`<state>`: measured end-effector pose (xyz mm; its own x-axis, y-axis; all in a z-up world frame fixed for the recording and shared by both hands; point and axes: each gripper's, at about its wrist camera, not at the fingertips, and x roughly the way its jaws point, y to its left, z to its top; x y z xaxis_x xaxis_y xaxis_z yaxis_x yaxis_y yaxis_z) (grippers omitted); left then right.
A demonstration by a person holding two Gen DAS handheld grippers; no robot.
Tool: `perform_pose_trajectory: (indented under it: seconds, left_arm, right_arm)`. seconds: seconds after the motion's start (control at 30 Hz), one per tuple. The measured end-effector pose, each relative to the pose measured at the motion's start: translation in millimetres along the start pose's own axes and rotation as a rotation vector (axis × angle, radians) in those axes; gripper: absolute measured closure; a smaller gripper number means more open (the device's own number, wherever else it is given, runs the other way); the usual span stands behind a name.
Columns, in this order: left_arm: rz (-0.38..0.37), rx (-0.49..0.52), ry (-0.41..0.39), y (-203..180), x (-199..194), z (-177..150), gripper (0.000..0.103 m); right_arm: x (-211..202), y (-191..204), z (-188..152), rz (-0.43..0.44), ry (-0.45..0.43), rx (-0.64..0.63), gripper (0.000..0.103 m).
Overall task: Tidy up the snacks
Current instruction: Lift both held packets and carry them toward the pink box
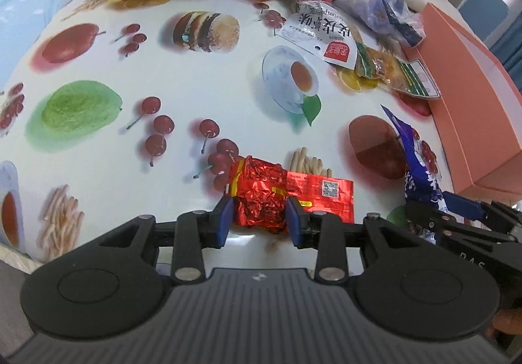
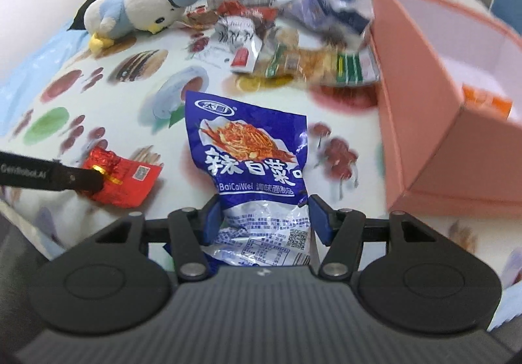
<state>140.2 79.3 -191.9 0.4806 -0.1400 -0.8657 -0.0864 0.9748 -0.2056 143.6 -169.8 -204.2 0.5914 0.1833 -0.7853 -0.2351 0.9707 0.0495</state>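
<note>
A crumpled red foil snack packet (image 1: 261,194) lies on the fruit-print tablecloth (image 1: 195,86). My left gripper (image 1: 260,217) straddles it, and both blue pads touch the sides of its crumpled part. Its flat end sticks out past the right pad. The right wrist view shows the same red packet (image 2: 127,178) with a left finger (image 2: 81,179) on it. My right gripper (image 2: 264,217) is shut on the lower part of a blue snack packet (image 2: 251,148), held upright above the cloth. That blue packet (image 1: 417,161) also shows at the right in the left wrist view.
An open pink box (image 2: 424,86) stands at the right, with an orange packet (image 2: 486,99) inside. A pile of several snack packets (image 2: 293,60) lies at the back beside the box. A plush bird (image 2: 140,8) lies at the far left of the pile.
</note>
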Motion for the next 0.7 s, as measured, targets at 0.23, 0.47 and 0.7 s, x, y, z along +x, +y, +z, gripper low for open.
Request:
perform_pose_trajectory:
  seconds: [0.23, 0.47, 0.7]
  left_arm:
    - [-0.006, 0.000, -0.003, 3, 0, 1, 0.032]
    - [0.040, 0.074, -0.007, -8, 9, 1, 0.032]
    - [0.045, 0.122, -0.001, -16, 19, 5, 0.032]
  right_arm:
    - [-5, -13, 0, 0.109, -0.040, 0.100, 0.018]
    - [-2, -22, -1, 0.080, -0.045, 0.116, 0.018]
    - [5, -6, -3, 0.108, -0.025, 0.009, 0.018]
